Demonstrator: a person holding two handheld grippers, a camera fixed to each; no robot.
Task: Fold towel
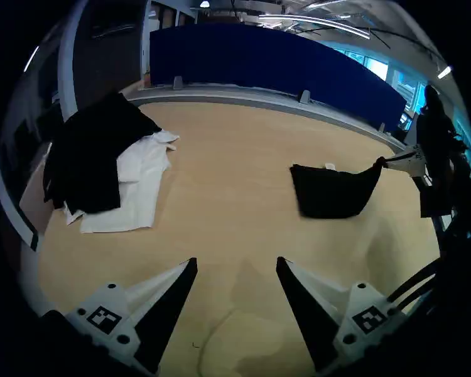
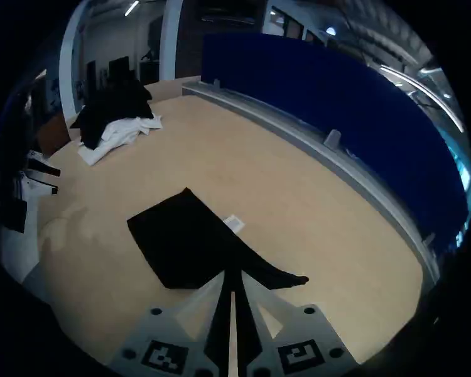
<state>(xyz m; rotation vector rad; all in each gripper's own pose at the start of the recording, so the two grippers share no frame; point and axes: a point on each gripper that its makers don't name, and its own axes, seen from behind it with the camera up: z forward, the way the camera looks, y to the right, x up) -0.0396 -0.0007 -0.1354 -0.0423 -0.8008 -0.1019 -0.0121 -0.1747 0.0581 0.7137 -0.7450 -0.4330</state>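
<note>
A black towel [image 2: 185, 245] lies folded on the wooden table, with a small white tag [image 2: 233, 222] at its far edge. My right gripper [image 2: 233, 276] is shut on the near corner of this towel, and a strip of cloth stretches out beside the fingers. In the left gripper view the same black towel [image 1: 331, 190] lies at the right of the table, one corner pulled up toward the right gripper [image 1: 386, 162]. My left gripper [image 1: 235, 264] is open above the bare table, well away from the towel, with nothing between its fingers.
A pile of black cloth [image 1: 91, 154] over white cloth [image 1: 138, 182] lies at the table's far left, also seen as a pile of cloth [image 2: 116, 122]. A blue partition [image 1: 267, 63] runs along the table's back edge. A dark chair [image 1: 439, 151] stands at the right.
</note>
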